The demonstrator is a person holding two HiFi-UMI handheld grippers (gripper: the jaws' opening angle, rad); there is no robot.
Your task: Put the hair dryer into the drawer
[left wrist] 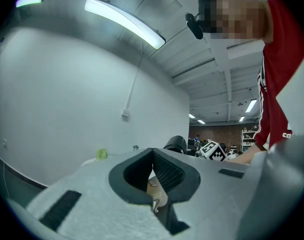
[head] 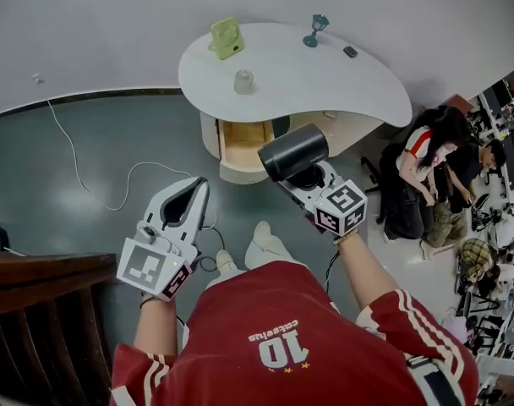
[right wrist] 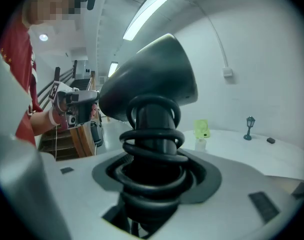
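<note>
A black hair dryer (head: 292,151) with its cord coiled round the handle (right wrist: 153,134) is held up by my right gripper (head: 306,178), which is shut on that handle; the barrel (right wrist: 152,81) stands above the jaws. Just beyond it, an open drawer (head: 243,136) with a wooden inside sticks out from under the white curved table (head: 341,91). My left gripper (head: 192,197) hovers over the grey floor to the left of the drawer, shut and empty, its pads (left wrist: 162,171) meeting at the tips. The hair dryer (left wrist: 176,144) also shows past it in the left gripper view.
On the table stand a green fan (head: 226,38), a small cup (head: 243,81), a lamp figurine (head: 315,30) and a dark small object (head: 350,52). A white cable (head: 96,184) trails over the floor. A wooden stair rail (head: 37,294) is at lower left; seated people (head: 426,176) at right.
</note>
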